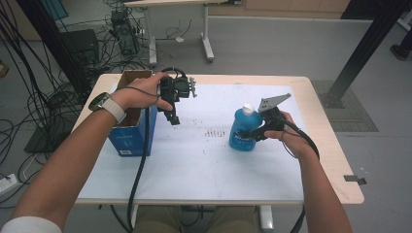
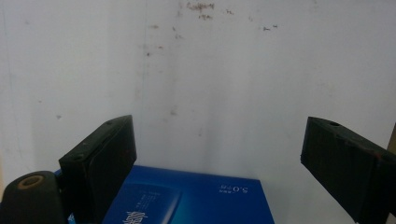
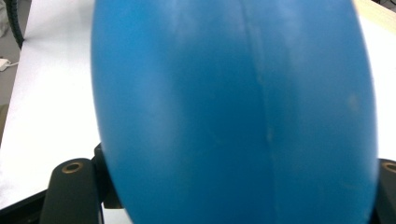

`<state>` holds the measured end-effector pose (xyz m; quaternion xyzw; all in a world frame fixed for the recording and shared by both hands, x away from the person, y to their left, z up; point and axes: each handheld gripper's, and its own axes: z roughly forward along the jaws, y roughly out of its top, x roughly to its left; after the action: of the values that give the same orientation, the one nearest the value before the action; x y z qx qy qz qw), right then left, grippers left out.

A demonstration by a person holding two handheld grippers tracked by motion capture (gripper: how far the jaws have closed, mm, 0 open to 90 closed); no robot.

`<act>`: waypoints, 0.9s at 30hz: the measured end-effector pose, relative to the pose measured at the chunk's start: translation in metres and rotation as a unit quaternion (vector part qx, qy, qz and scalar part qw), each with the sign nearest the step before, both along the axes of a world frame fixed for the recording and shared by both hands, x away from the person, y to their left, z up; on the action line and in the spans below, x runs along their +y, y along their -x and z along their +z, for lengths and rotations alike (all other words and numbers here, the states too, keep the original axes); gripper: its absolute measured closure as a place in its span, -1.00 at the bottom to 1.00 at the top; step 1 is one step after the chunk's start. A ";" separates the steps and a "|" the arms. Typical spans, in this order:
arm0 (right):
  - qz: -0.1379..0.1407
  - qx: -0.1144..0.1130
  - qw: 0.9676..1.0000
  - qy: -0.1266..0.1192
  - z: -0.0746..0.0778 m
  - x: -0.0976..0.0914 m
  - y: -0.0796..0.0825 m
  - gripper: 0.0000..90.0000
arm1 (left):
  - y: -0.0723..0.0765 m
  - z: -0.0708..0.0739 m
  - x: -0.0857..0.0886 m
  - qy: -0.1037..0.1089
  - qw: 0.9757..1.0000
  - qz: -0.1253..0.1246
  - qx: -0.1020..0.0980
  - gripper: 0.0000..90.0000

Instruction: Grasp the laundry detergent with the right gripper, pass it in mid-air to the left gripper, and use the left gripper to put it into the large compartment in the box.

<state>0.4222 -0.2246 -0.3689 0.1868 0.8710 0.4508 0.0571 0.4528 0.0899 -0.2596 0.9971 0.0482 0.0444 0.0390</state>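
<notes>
A blue bottle (image 1: 239, 130) with a white cap (image 1: 248, 108) stands upright on the white sheet, right of centre. My right gripper (image 1: 251, 132) comes in from its right and its jaws clasp the bottle's body. In the right gripper view the bottle (image 3: 233, 112) bulges across the frame and hides both pads. An open-topped blue box (image 1: 130, 138) stands at the left. My left gripper (image 1: 173, 118) hangs beside the box's right wall, pointing down, open and empty. In the left gripper view its wide-apart jaws (image 2: 222, 128) frame bare sheet, with the box (image 2: 187, 200) below.
The white sheet (image 1: 194, 160) covers most of the wooden table (image 1: 335, 160); it has dark specks (image 1: 211, 131) near its middle. A cable (image 1: 141, 165) trails from the left gripper over the front edge. Beyond the table lie floor cables, a black post (image 1: 364, 53) and another table's legs.
</notes>
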 end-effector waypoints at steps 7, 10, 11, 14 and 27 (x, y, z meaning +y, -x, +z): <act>-0.001 -0.004 1.000 -0.005 -0.001 0.000 0.000 -0.40 | -0.001 0.000 0.001 -0.001 1.000 -0.001 0.000 -0.76; 0.000 -0.004 1.000 -0.004 -0.002 0.000 0.000 -0.39 | 0.000 0.000 0.001 -0.001 1.000 -0.001 0.000 -0.76; 0.000 -0.005 1.000 -0.005 -0.002 0.000 0.000 -0.38 | 0.000 0.000 0.001 -0.001 1.000 -0.001 0.000 -0.76; 0.000 -0.007 1.000 -0.008 -0.002 0.000 0.000 -0.35 | -0.001 0.000 0.001 -0.001 1.000 0.000 0.000 -0.76; 0.005 -0.007 1.000 -0.012 -0.004 0.000 0.000 -0.32 | 0.000 -0.003 0.001 0.000 1.000 0.003 0.002 -0.76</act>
<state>0.4222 -0.2248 -0.3725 0.1795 0.8659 0.4632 0.0589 0.4527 0.0913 -0.2622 0.9970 0.0509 0.0424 0.0389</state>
